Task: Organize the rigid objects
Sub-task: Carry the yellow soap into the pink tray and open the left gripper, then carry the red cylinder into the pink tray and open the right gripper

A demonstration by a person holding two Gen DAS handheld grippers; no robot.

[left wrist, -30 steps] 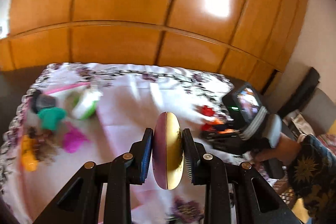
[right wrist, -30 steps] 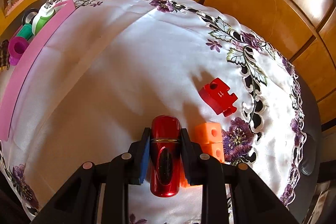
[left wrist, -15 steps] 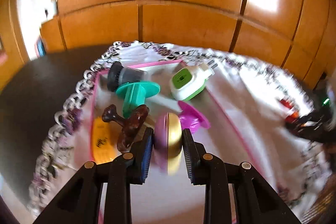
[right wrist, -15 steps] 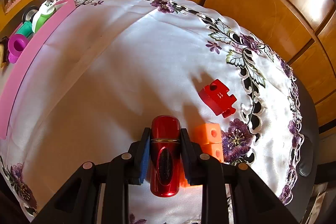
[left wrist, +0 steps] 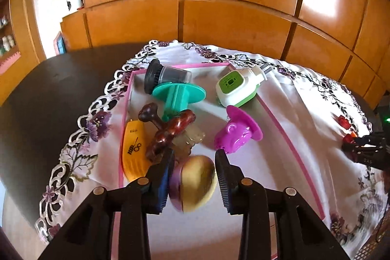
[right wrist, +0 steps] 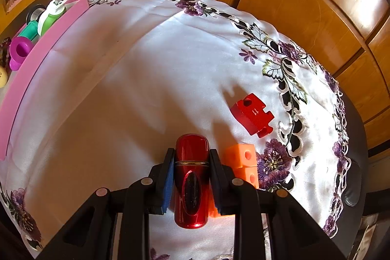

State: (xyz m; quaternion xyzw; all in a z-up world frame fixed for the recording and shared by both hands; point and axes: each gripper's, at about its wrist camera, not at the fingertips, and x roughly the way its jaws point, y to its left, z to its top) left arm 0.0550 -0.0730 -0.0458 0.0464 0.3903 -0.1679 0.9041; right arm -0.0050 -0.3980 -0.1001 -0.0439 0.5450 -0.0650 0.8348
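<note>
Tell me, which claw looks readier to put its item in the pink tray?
The left claw: it is over the pink tray, jaws opening around the gold disc. The right claw grips a red tube far from it.

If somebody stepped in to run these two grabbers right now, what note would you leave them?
Left gripper: jaws opening, gold and purple disc between them, over the pink tray.
Right gripper: jaws shut on the red cylinder, above the cloth.
Done: six items lie in the tray, among them the teal spool and green plug.
Left: finish dropping the disc, carry over the cylinder, then the red block and orange cubes.
</note>
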